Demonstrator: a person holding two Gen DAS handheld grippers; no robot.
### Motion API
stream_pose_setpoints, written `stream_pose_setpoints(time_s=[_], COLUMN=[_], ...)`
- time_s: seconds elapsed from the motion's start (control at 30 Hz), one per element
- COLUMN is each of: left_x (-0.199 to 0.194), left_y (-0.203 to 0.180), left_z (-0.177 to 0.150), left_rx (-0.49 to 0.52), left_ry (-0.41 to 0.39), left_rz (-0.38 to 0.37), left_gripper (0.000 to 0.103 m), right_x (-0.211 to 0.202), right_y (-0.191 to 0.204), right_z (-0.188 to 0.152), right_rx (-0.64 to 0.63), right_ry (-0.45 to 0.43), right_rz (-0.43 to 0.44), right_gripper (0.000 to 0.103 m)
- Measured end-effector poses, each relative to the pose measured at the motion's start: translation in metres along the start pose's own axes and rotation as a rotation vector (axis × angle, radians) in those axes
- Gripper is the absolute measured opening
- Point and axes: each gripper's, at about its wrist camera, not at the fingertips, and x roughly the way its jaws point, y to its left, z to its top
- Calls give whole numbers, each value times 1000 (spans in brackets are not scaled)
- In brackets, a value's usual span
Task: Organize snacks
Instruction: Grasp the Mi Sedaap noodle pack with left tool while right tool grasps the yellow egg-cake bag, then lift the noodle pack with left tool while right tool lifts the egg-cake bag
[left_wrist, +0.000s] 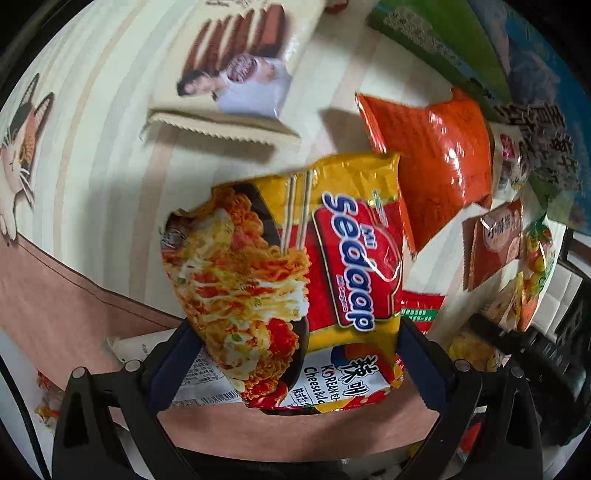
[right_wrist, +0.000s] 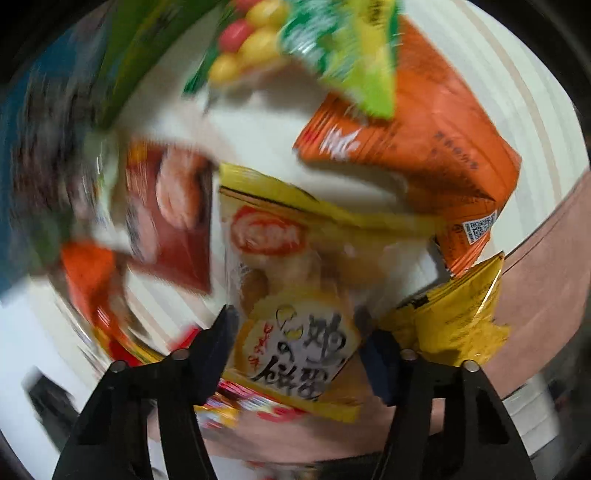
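My left gripper (left_wrist: 295, 354) is shut on a yellow and red Mi Sedaap noodle packet (left_wrist: 295, 273) and holds it up above the striped table (left_wrist: 92, 147). My right gripper (right_wrist: 299, 347) is shut on a yellow and white snack packet (right_wrist: 291, 295) with black Chinese writing; this view is blurred by motion. An orange packet (left_wrist: 436, 158) lies beyond the noodle packet. A cream biscuit packet (left_wrist: 240, 66) lies at the far left of the table.
In the left wrist view a green box (left_wrist: 436, 40) stands at the back, and small red-brown (left_wrist: 495, 243) and fruit-printed (left_wrist: 535, 266) packets lie at the right. In the right wrist view an orange packet (right_wrist: 436, 133), a green candy packet (right_wrist: 332, 44), a red-brown packet (right_wrist: 173, 214) and a yellow packet (right_wrist: 458, 314) lie around.
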Motion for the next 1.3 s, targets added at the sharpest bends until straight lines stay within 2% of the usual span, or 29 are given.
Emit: stream_pose_setpoints(time_s=[0.17, 0.23, 0.27, 0.37, 0.43, 0.53, 0.63, 0.73, 0.83, 0.97, 1.17, 1.23, 1.3], left_x=[8, 11, 11, 11, 7, 2, 1, 4, 5, 1, 11, 12, 14], left_y=[-2, 0, 1, 1, -5, -26, -43, -54, -56, -55, -42, -34, -16], left_z=[-8, -8, -7, -8, -13, -23, -32, -40, -47, -50, -26, -18, 1], left_rx=[11, 4, 5, 13, 48, 159, 320, 440, 494, 469, 374, 340, 302], left_ry=[8, 6, -3, -24, -38, -78, -127, -157, -177, -177, -137, -119, -97], left_rz=[9, 9, 9, 36, 57, 139, 257, 341, 385, 379, 297, 261, 223], left_gripper=[103, 103, 99, 87, 85, 84, 84, 84, 84, 86, 88, 88, 88], right_x=[15, 15, 14, 6, -4, -13, -20, -19, -16, -12, -14, -17, -12], right_y=[21, 24, 25, 29, 32, 22, 15, 12, 12, 17, 33, 35, 31], right_z=[-14, -19, -20, -22, -24, -22, -18, -17, -14, -20, -38, -44, -51], right_rx=[-295, -350, -361, -354, -328, -284, -224, -190, -191, -249, -387, -407, -410], right_ry=[52, 43, 31, 11, 4, -4, -3, -11, -11, -18, -49, -58, -62], right_rz=[-130, -179, -189, -179, -157, -129, -94, -95, -115, -152, -253, -258, -242], right_gripper=[63, 63, 63, 66, 67, 67, 67, 67, 66, 57, 56, 59, 74])
